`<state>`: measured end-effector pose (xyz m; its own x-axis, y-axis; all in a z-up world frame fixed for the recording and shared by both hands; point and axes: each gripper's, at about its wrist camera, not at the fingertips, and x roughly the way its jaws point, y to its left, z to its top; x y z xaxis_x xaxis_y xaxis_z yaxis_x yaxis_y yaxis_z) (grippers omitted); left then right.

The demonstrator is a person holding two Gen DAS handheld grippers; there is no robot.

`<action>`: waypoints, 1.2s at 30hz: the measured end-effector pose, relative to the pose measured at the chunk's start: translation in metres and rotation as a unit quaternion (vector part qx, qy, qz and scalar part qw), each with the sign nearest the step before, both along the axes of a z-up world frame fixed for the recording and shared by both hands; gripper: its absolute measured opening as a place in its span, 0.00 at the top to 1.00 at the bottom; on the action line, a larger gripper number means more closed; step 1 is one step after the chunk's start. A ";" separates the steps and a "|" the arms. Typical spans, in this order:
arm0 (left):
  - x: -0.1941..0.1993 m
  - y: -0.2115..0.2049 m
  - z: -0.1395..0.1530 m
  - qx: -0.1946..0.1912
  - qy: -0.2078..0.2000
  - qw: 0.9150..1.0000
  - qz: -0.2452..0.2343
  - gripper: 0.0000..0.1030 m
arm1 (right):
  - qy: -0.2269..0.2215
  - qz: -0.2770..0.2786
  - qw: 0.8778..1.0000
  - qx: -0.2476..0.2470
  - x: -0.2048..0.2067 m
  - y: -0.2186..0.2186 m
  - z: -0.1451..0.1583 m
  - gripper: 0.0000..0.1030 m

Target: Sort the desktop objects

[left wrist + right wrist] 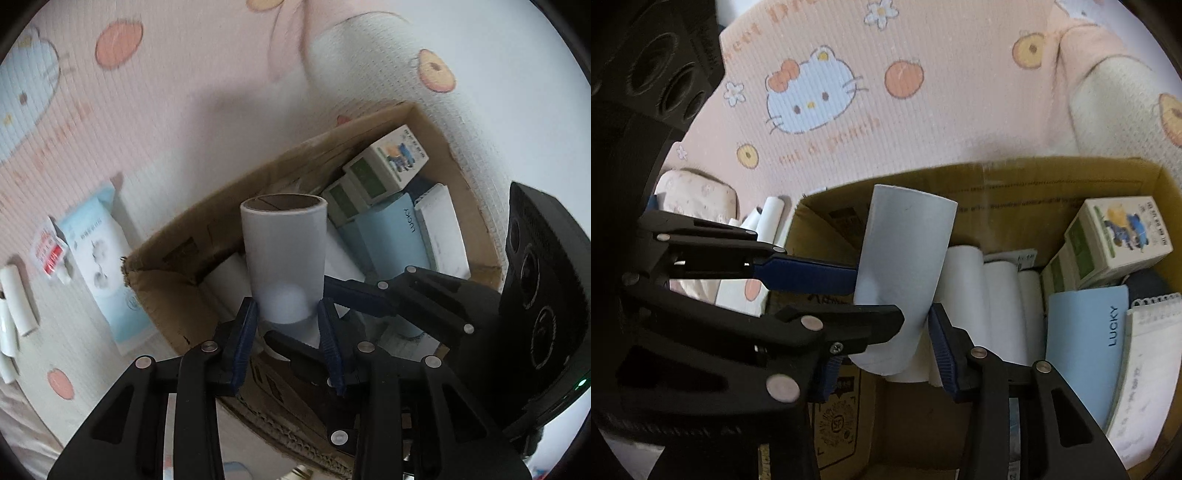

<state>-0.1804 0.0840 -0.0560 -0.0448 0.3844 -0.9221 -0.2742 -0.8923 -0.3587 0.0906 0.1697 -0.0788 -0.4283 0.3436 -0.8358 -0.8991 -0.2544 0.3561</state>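
Both grippers meet on one grey paper roll (284,254) held over the open cardboard box (166,243). The left gripper (288,325) jaws clamp its lower end; the right gripper (886,350) jaws also pinch it. Next, probably lowering it beside the white rolls (982,295).

soft daylight – mild motion blur | fisheye edges – dark vignette

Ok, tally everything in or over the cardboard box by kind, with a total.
White rolls, lying: 3
Grey roll, held: 1
Green-and-white cartons: 2
Blue notebook: 1
Spiral notepad: 1
Total clearly showing: 8
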 end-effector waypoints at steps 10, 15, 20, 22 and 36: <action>0.000 -0.002 0.001 -0.015 0.002 1.000 0.006 0.70 | -0.021 0.027 0.999 -0.032 -0.010 0.004 -0.014 0.63; 0.002 0.001 -0.001 -0.044 0.020 0.999 -0.006 0.91 | -0.030 0.028 0.998 -0.040 -0.011 0.007 -0.015 0.64; 0.006 0.000 0.004 -0.047 0.043 0.998 -0.009 0.91 | -0.029 0.026 0.999 -0.033 -0.011 0.007 -0.010 0.64; 0.008 0.002 0.010 -0.059 0.073 0.995 -0.020 0.91 | -0.030 0.033 0.998 -0.036 -0.014 0.006 -0.009 0.64; 0.015 -0.017 0.032 -0.053 0.127 0.989 -0.049 0.91 | -0.052 0.068 0.995 -0.056 -0.037 0.010 -0.015 0.64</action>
